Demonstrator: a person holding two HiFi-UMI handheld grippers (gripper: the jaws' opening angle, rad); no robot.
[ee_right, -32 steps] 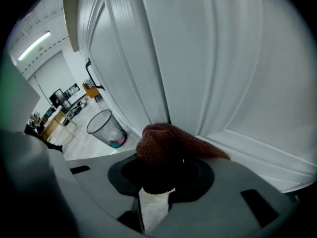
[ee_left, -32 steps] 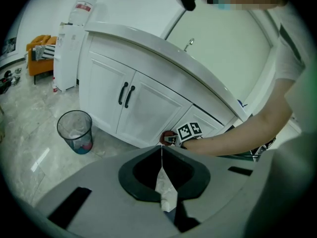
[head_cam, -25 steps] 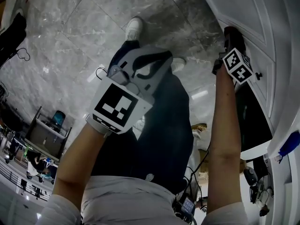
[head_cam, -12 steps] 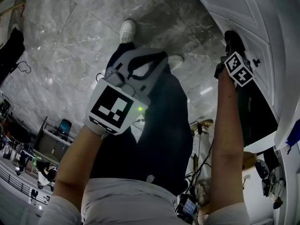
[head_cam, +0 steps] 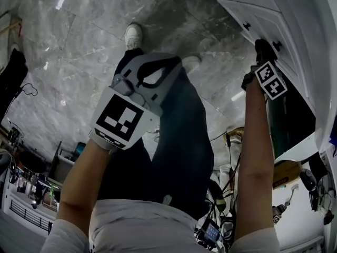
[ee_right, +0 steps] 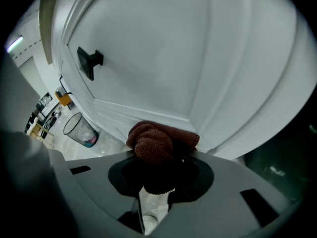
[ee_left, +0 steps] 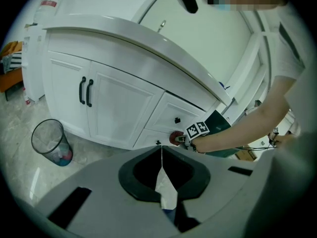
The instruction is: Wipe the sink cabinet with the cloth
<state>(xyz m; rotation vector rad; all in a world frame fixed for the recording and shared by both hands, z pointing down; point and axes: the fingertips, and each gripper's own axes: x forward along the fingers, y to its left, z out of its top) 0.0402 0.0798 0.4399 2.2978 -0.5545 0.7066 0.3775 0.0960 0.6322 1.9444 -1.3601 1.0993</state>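
The white sink cabinet point(head_cam: 295, 15) runs along the right of the head view. My right gripper point(head_cam: 262, 50) reaches out to its front and is shut on a dark red-brown cloth point(ee_right: 157, 139). The bunched cloth presses against a white drawer panel point(ee_right: 163, 48), below and to the right of a black knob point(ee_right: 89, 62). From the left gripper view, the cloth point(ee_left: 175, 138) and the right gripper point(ee_left: 184, 139) touch the lower drawer of the cabinet point(ee_left: 119, 108). My left gripper point(head_cam: 152, 77) hangs over the person's legs, away from the cabinet, shut and empty point(ee_left: 161, 147).
A wire waste basket point(ee_left: 51, 143) stands on the marble floor by the cabinet's double doors with black handles point(ee_left: 85, 90). A dark green open space point(head_cam: 288, 120) lies right of the right arm. Cables and clutter point(head_cam: 226, 215) lie on the floor near the person.
My right gripper with the cloth has slid along the cabinet front and now sits beside a black knob. The head view has shifted; the left gripper has hardly moved.
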